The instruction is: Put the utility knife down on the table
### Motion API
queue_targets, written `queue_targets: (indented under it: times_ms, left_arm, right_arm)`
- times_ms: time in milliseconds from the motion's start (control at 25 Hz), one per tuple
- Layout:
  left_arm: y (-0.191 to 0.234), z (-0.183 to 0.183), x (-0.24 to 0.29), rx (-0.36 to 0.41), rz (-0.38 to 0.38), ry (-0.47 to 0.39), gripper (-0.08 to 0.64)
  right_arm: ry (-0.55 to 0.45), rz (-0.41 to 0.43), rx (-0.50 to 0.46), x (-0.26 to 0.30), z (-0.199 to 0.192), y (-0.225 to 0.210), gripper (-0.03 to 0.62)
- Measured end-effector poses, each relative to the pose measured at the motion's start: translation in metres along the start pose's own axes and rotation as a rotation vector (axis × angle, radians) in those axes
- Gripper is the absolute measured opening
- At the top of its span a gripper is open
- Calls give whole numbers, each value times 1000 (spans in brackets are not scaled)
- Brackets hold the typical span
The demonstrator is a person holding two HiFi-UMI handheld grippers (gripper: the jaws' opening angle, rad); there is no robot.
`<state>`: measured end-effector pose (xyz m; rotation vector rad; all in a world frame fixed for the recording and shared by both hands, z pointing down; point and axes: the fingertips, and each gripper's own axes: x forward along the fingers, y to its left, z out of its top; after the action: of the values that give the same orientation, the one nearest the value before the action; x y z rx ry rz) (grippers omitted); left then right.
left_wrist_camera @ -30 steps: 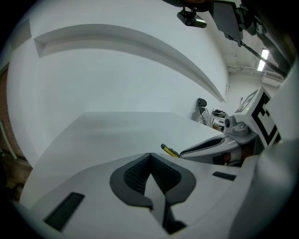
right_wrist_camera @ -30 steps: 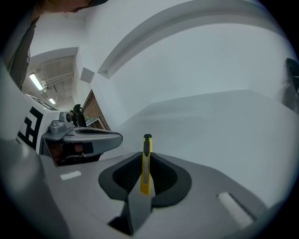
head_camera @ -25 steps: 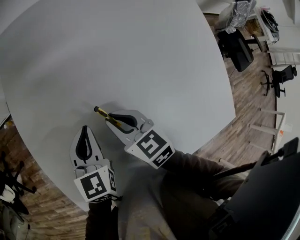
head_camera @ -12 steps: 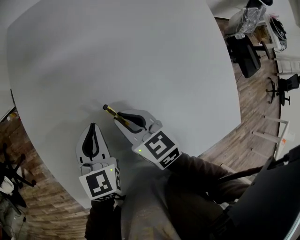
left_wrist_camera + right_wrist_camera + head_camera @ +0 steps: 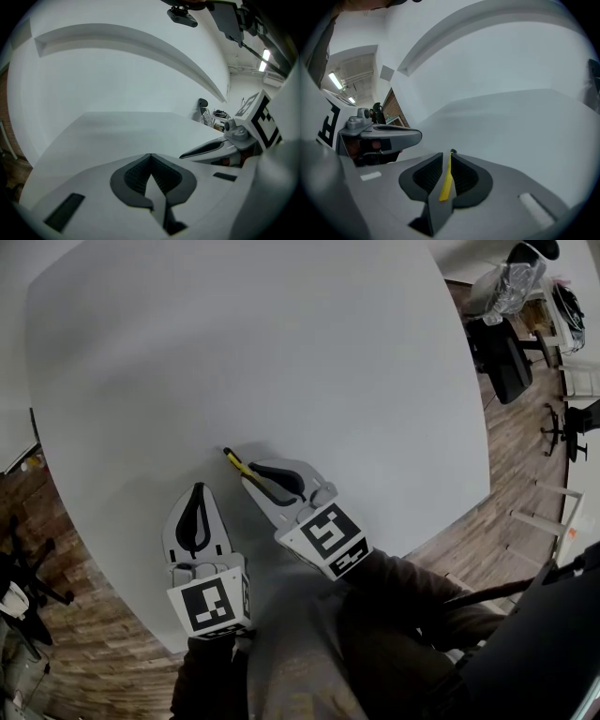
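Note:
A slim yellow and black utility knife (image 5: pixel 235 462) sticks out from my right gripper (image 5: pixel 259 477), which is shut on it low over the white round table (image 5: pixel 281 343). In the right gripper view the yellow knife (image 5: pixel 447 180) runs between the two dark pads, its black tip just past them. My left gripper (image 5: pixel 194 518) hovers close beside it to the left, shut with nothing between its pads (image 5: pixel 136 176). The right gripper's jaw (image 5: pixel 211 149) shows at the right of the left gripper view.
The table's near edge (image 5: pixel 122 606) curves just behind both grippers, with wooden floor below. Black office chairs (image 5: pixel 506 367) stand off the table's far right. A dark slab (image 5: pixel 544 643) fills the lower right corner.
Both grippers have drifted a little to the right over the table, the knife still held in the right one. Their jaws have not changed.

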<state>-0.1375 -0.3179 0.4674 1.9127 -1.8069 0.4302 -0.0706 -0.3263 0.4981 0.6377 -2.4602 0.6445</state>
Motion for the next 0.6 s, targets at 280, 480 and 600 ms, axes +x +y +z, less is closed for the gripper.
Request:
queue_targets:
  times_ms: [280,480,600]
  left_arm:
    - [0,-2,-2,-3,-2,-7,2]
    - [-1,-1,0,1,0,-4,2]
    - [0,-1,-1,1,-1,-4,2]
  right_arm:
    - [-2,3,1,-1,-2,4,40]
    - [-7,-5,-3,-1,0,-1,3]
    - [-4,-4,-5,-1,-1,1,2]
